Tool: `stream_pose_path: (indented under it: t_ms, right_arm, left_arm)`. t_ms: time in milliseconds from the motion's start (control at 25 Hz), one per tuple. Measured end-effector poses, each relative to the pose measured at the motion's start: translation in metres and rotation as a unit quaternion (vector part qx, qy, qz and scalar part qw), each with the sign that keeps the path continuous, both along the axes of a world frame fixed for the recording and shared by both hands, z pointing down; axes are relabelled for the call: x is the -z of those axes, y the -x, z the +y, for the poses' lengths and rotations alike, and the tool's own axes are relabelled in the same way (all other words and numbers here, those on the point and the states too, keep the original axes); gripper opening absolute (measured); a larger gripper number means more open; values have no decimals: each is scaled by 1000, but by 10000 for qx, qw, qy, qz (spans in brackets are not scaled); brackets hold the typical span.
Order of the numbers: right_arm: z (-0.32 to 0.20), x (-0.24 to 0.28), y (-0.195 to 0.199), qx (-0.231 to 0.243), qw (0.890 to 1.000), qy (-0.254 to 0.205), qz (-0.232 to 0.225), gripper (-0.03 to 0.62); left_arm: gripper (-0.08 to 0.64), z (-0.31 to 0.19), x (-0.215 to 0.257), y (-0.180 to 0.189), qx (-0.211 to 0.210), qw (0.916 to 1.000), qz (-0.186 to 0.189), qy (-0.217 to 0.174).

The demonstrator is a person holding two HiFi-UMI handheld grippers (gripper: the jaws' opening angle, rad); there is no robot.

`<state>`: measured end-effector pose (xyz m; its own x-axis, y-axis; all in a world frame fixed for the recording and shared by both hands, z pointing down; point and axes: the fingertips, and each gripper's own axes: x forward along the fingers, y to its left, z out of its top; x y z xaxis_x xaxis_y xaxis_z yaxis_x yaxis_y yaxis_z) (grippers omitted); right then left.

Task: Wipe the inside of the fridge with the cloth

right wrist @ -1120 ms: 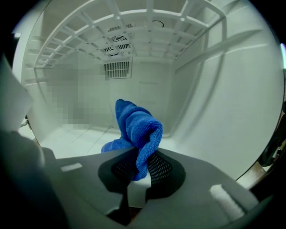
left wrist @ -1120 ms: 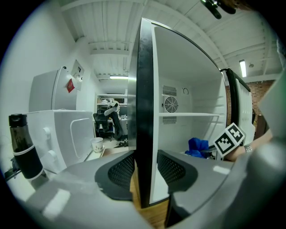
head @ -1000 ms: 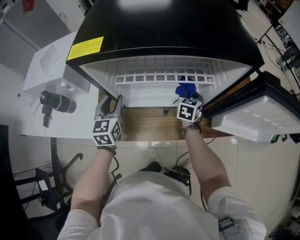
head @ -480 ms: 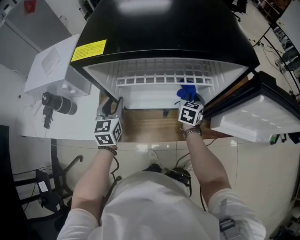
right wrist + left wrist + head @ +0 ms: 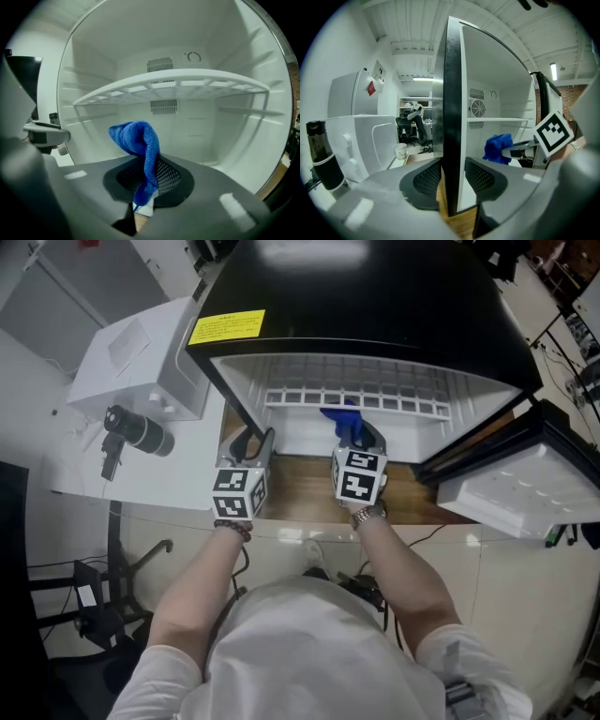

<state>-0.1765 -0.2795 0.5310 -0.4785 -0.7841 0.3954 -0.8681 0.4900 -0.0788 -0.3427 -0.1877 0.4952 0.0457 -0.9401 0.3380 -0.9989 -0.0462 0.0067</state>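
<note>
Cloth (image 5: 342, 420) has shifted leftward inside fridge (image 5: 375, 296).

The head view looks steeply down from above the open fridge (image 5: 375, 296), while both gripper views sit close at its mouth, facing inward, sharing the shelf (image 5: 178, 82) and cloth (image 5: 138, 138).

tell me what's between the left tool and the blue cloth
In the left gripper view: the fridge's black-edged side wall, clamped by the left tool, then bare white interior up to the blue microfibre cloth.
</note>
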Motion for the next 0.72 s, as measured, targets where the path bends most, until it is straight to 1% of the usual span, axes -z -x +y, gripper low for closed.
stream_pose_path:
  t_ms: [160,360,560,720]
  right_arm:
    - [21,4,42,393,9991,55,-126,41]
    - [46,-6,82,781,9965,243,-183,41]
    - [65,-34,110,1110,9925,506,-71,41]
    - [67,-65,116,1182,9902,703,237,41]
  left_arm:
    - [150,0,0,0,-53,10000,-16,30]
    - [152,1,0,-1,-143,9998,-69,84]
    - [150,1,0,-1,-222,9996,-124,113]
    - [150,1,1,-1,-244,9996,-128,95]
